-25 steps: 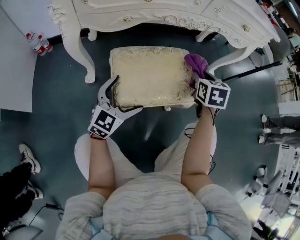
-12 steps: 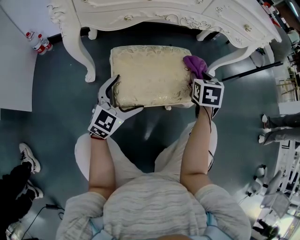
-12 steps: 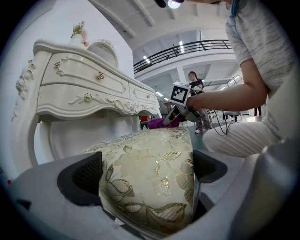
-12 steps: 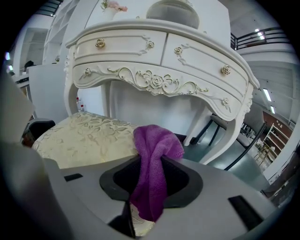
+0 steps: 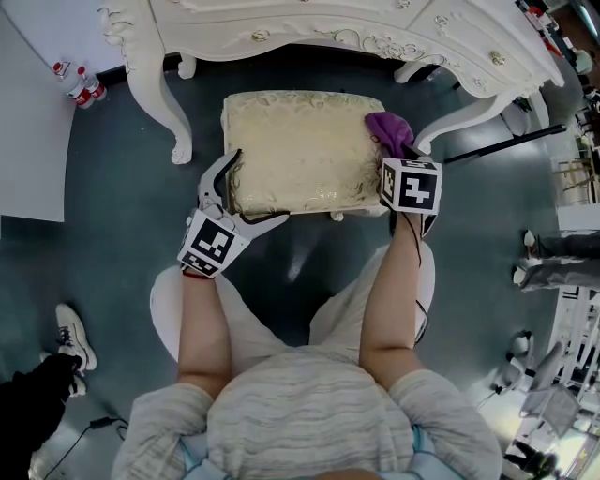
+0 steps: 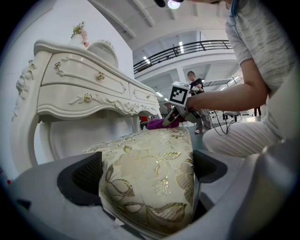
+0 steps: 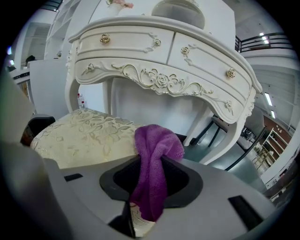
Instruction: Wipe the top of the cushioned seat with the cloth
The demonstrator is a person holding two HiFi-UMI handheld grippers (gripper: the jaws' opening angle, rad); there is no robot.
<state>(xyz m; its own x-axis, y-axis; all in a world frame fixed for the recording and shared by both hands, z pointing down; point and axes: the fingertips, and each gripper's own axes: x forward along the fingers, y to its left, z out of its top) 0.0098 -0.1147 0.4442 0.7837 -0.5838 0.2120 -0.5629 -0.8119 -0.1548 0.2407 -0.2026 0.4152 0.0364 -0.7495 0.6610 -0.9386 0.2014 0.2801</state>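
The left tool (image 5: pixel 249 189) clamps the near left corner of the seat (image 5: pixel 300 150). The right tool (image 7: pixel 151 180) pinches the purple cloth (image 5: pixel 389 129) at the seat's right edge. A white carved desk (image 5: pixel 375 28) stands behind the seat, on the grey floor (image 5: pixel 84 244).

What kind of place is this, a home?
Probably not a home: it looks like a large hall. The left gripper view shows a high ceiling with a railed balcony and strip lights, and the white dressing table and seat stand on a grey floor.
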